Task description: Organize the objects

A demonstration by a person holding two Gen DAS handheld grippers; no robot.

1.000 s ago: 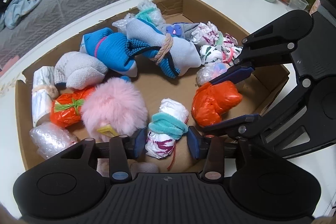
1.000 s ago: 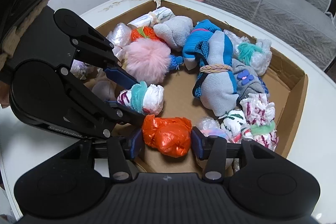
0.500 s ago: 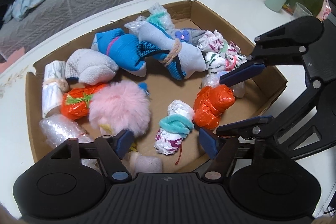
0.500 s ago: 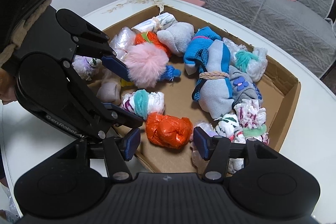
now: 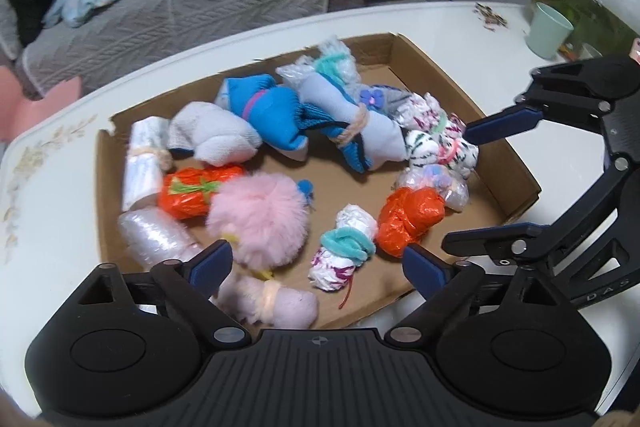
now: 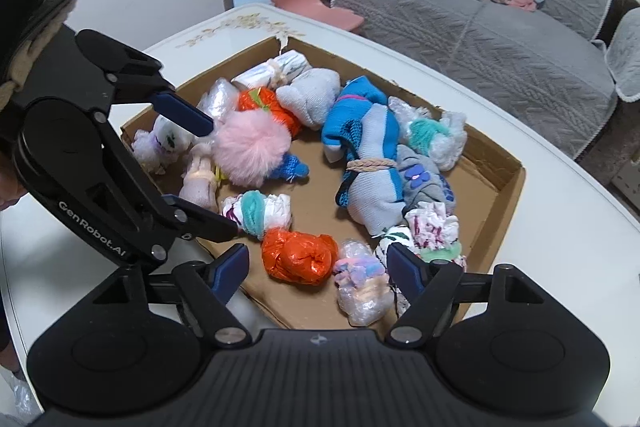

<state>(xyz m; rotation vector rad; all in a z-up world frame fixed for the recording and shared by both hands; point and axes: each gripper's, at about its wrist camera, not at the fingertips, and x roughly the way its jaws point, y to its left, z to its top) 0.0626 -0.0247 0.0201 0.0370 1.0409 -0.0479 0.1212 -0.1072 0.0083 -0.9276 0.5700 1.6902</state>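
While both tongs gape released above the cardboard tray (image 6: 508, 183), the left tongs (image 6: 216, 175) read "GenRobot.AI".

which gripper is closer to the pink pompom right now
Left. The left gripper hangs open just in front of the pompom, one finger almost at its fluff. The right gripper is open farther off, by the orange bundle.

From the left wrist view, a cardboard tray (image 5: 516, 163) sits on the desk (image 5: 52, 211). Inside it, the fluffy pompom (image 5: 258, 219) lies at 8 o'clock, the tied sock roll (image 5: 360, 131) at 12, the crinkled bag bundle (image 5: 410, 215) at 4 just beside the banded cloth roll (image 5: 344, 251). A cup (image 5: 548, 31) stands on the desk, well apart at 2 o'clock.
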